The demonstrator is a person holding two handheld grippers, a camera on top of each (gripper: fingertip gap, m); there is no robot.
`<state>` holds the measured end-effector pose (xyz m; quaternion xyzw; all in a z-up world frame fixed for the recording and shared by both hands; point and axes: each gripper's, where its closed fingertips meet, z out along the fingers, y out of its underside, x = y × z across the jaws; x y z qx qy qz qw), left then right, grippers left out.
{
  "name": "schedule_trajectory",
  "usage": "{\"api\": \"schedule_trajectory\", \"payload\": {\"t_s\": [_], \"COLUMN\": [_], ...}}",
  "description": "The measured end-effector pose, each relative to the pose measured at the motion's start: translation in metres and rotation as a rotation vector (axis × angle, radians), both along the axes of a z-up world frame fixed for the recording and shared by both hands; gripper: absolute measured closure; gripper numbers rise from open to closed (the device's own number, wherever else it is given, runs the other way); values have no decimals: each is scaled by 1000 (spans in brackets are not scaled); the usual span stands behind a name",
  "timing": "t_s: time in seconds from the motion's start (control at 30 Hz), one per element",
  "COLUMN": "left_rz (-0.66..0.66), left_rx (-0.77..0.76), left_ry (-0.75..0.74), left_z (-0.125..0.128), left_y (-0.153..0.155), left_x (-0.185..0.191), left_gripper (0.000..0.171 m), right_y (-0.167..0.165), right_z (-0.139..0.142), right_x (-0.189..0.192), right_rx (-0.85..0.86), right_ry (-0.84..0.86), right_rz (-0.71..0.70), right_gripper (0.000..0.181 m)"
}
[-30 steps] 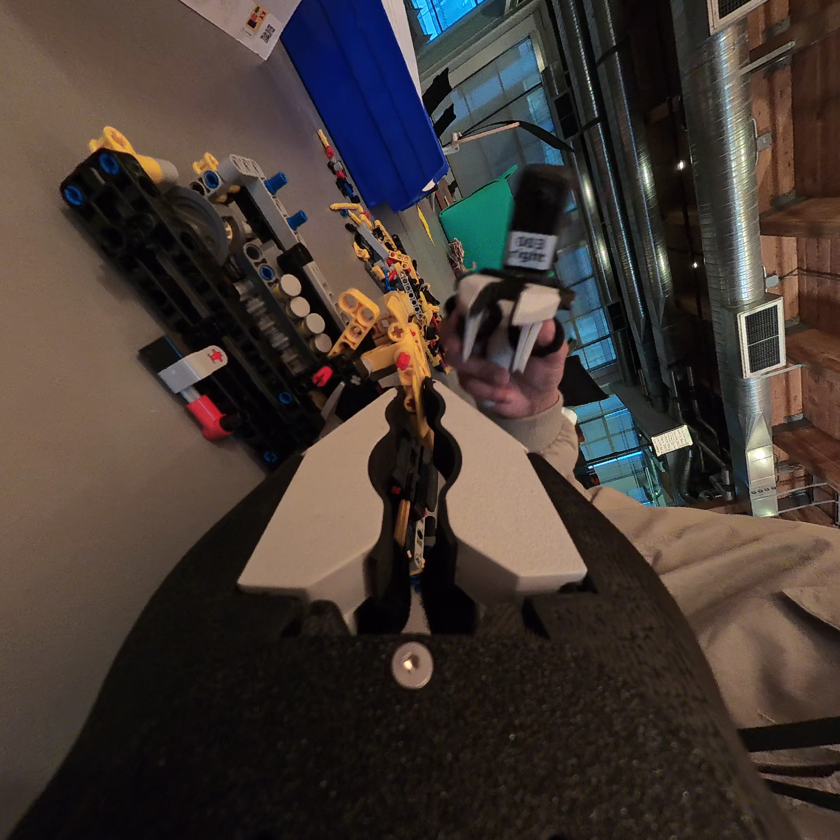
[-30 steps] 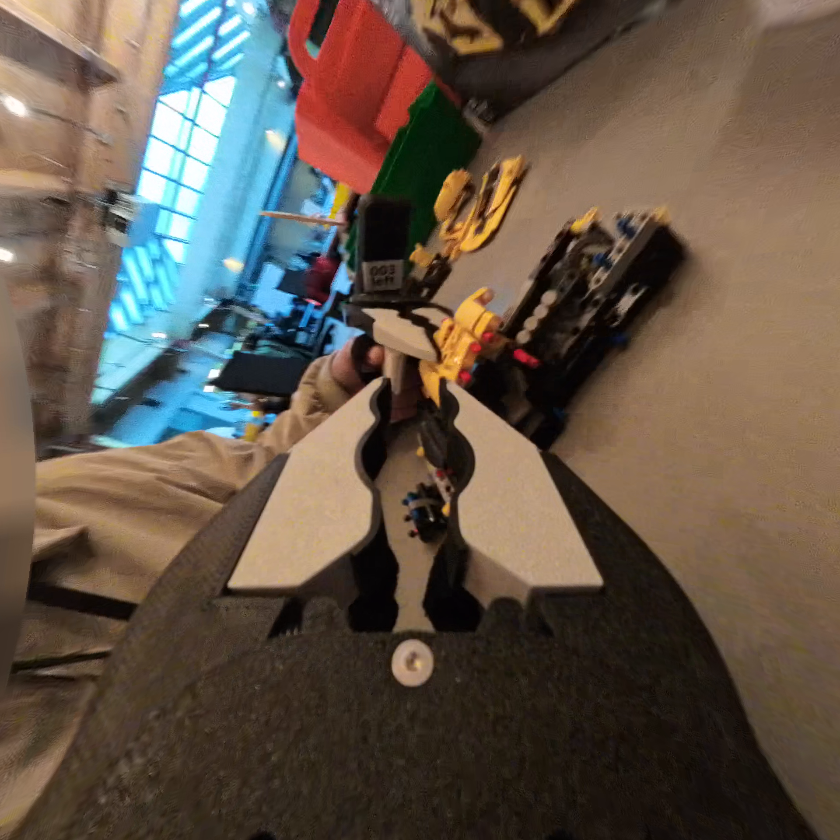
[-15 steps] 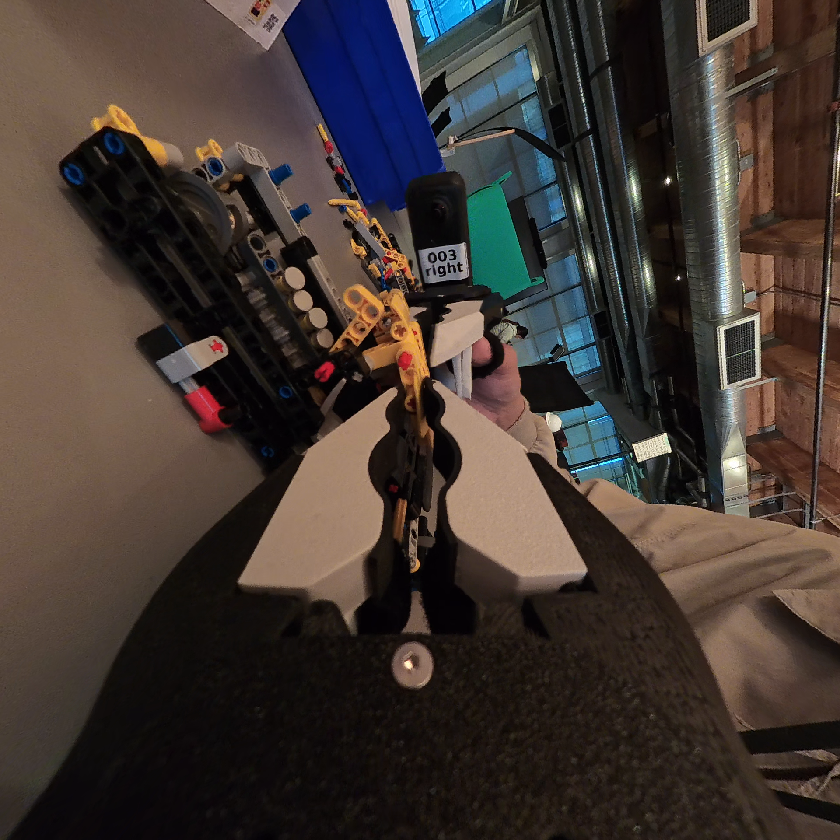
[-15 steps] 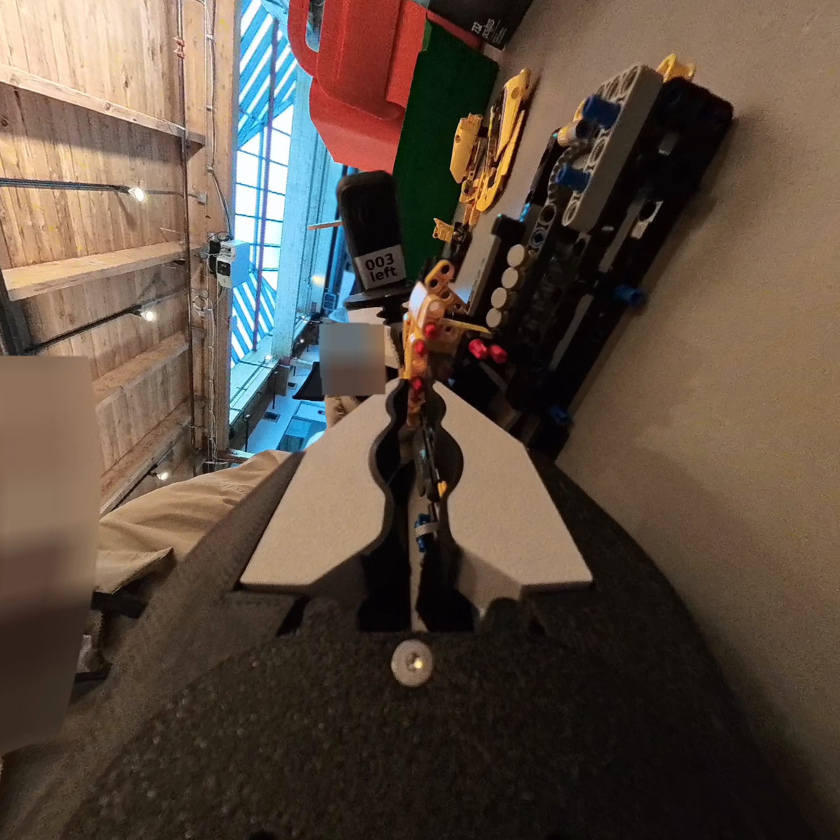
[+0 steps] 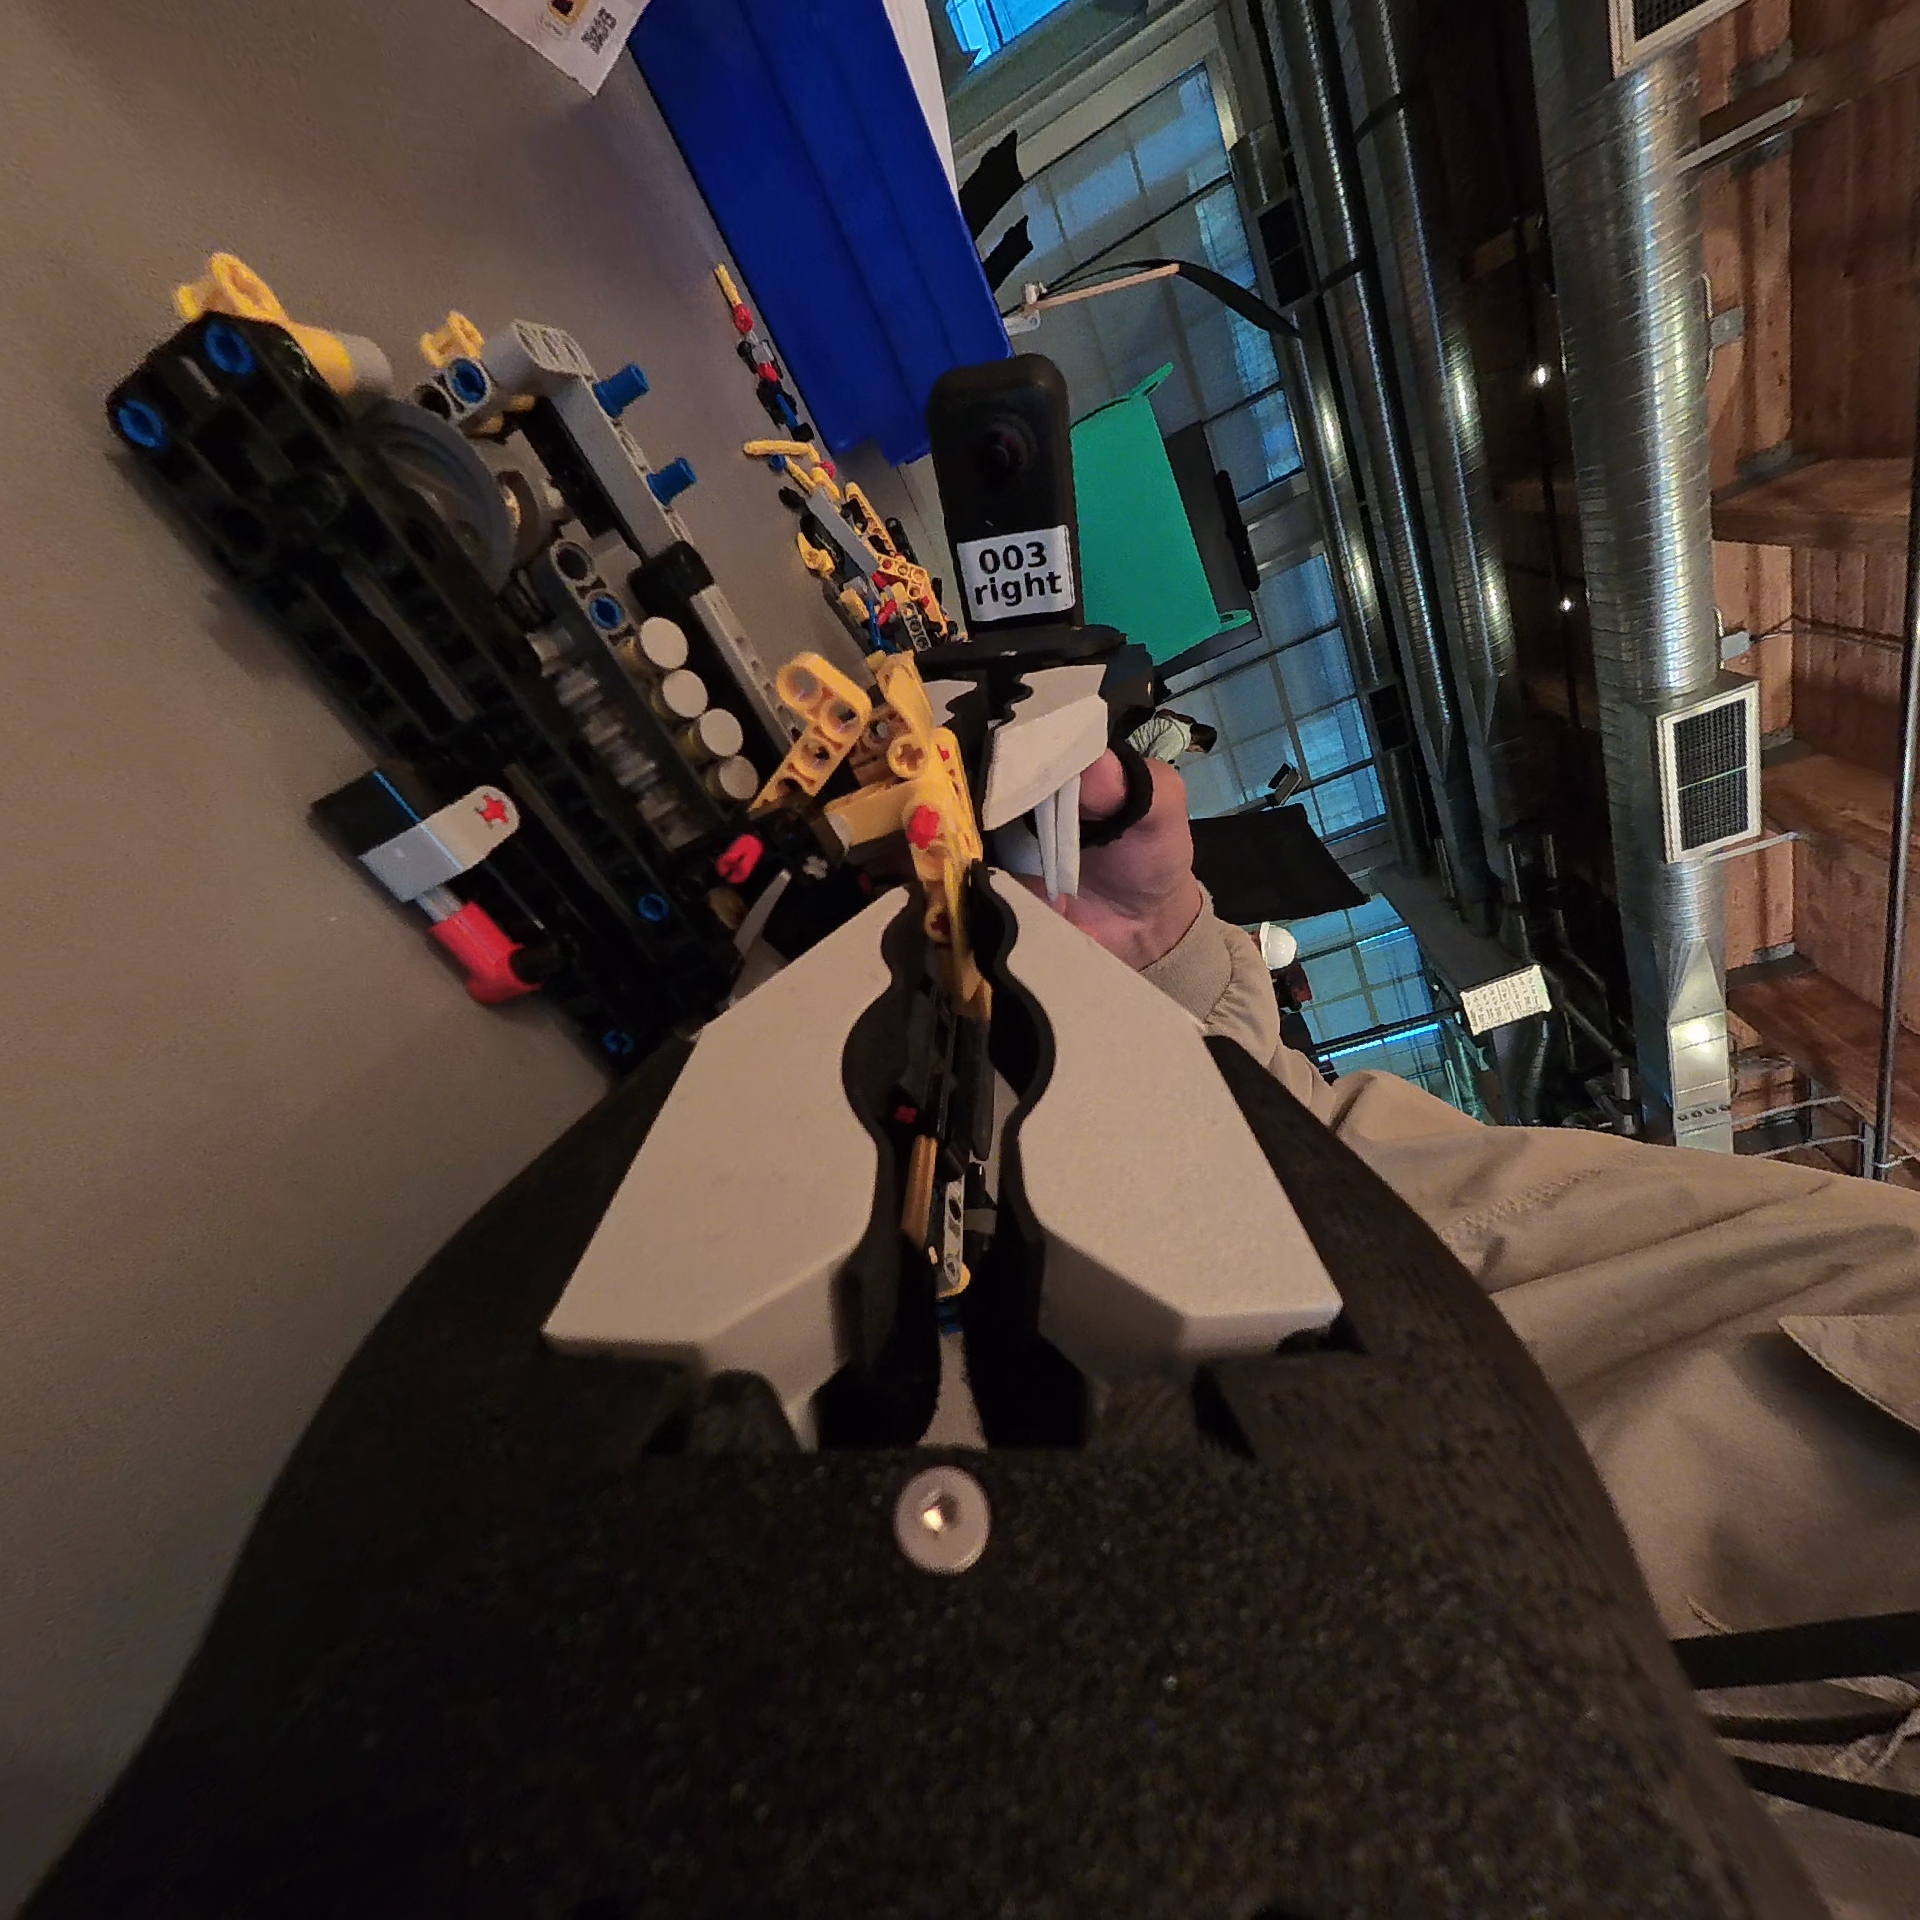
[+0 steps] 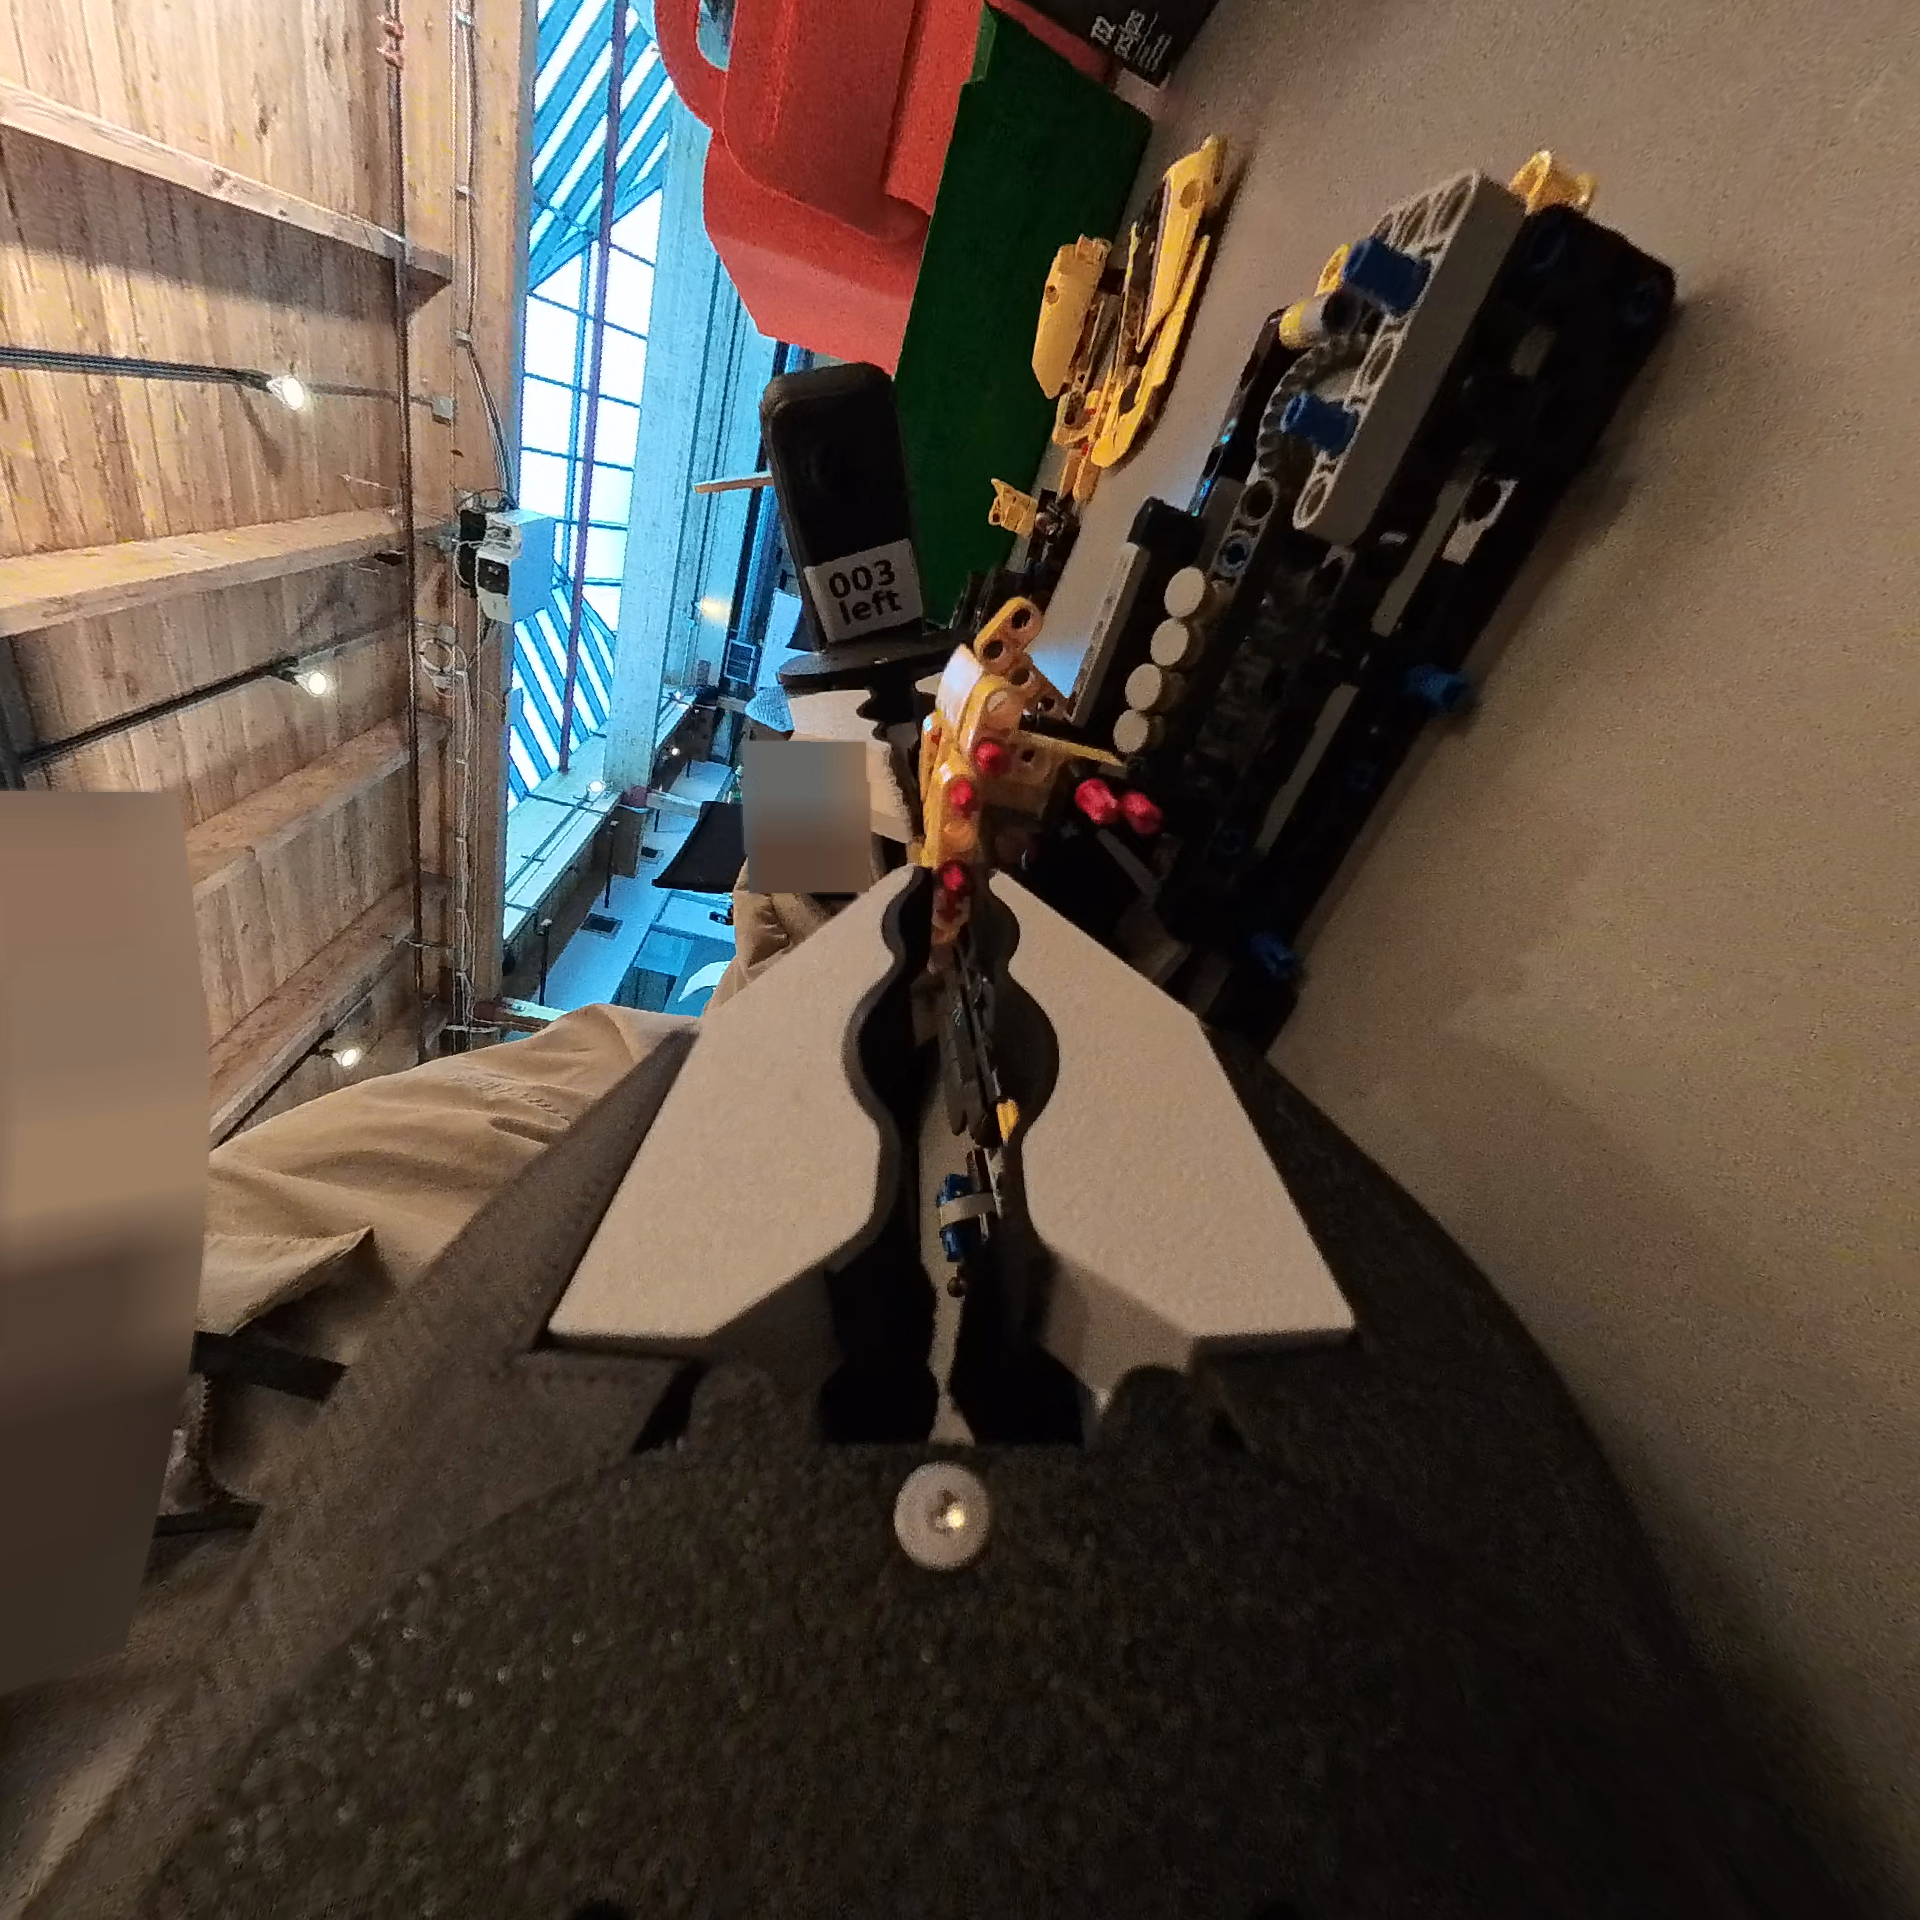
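Left wrist view puts my left tongs (image 5: 951, 904) front and centre, their grey fingers (image 5: 748, 1132) pinched together on a slim yellow-and-black brick assembly (image 5: 940, 997) that runs lengthways down the slot between them. Its yellow end, studded with red pins, sticks out past the tips. Just beyond it I see the right tongs (image 5: 1039, 831) pointing back toward me, held by a hand (image 5: 1138, 862) in a beige sleeve, with a black camera stalk bearing a white label above them.

Right wrist view gives me the mirror of this: the right tongs (image 6: 956, 894) are likewise clamped on the same brick assembly (image 6: 971, 831), which passes between the fingers (image 6: 1143, 1122), red pins showing right at the tips. The left tongs face me just behind the yellow end, partly hidden by it and by a blurred patch. So both pairs grip the one piece, held up off the grey desk (image 6: 1662, 935).

Close behind it on the desk lies a large black brick frame (image 5: 343, 582) with grey beams, blue pins, a grey gear and a row of pale round caps. Beside that frame sits a small grey-and-red piece (image 5: 457, 883). Farther back I make out loose yellow parts (image 6: 1132, 301), a green board (image 6: 1008, 270), a red bin (image 6: 821, 156) and a blue bin (image 5: 821, 208).
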<state>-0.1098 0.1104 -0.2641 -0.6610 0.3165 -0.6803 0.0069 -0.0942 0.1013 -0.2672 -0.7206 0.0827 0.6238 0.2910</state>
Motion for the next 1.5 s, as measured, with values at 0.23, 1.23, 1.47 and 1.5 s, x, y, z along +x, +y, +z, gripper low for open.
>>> {"api": "schedule_trajectory", "payload": {"t_s": [0.23,1.23,1.47,1.5], "left_rz": [-5,-23,86,80], "left_rx": [-6,56,118,115], "left_ry": [0,-4,11,8], "left_z": [0,1,-1,-1], "left_y": [0,-6,20,18], "left_x": [0,-2,0,0], "left_gripper": [164,164,164,164], "right_y": [0,-17,-24,-22], "right_z": [-1,-3,15,18], "right_x": [3,6,29,36], "right_rx": [-11,49,119,134], "right_ry": [20,-116,-158,-202], "right_rz": [1,-15,-87,-107], "right_gripper": [178,179,179,180]}}
